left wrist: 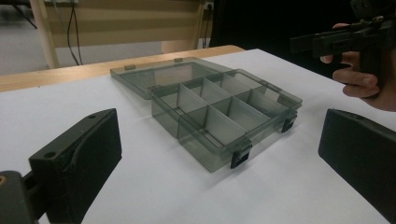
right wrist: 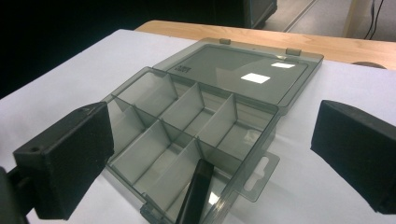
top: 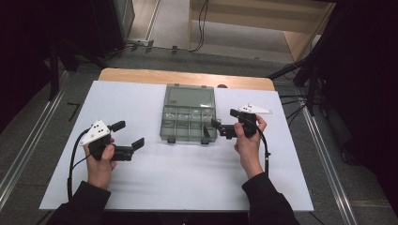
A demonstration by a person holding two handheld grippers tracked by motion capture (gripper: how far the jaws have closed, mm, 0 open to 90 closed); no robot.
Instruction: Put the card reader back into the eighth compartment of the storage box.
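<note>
Organizer box (top: 189,123) sits mid-sheet on the white table cover (top: 155,183), smoky clear plastic, divided compartments. Lid (top: 190,97) laid fully back flat on the far side; hinge edge runs left-right. Box plus lid makes a long axis running away from the person, latches (left wrist: 240,157) pointing toward the person.

Left gripper (top: 127,136) well left of the box, jaws spread wide, holding nothing.

Right gripper (top: 223,121) just beside the box's right edge, jaws spread wide, empty, aimed at its near right corner.
</note>
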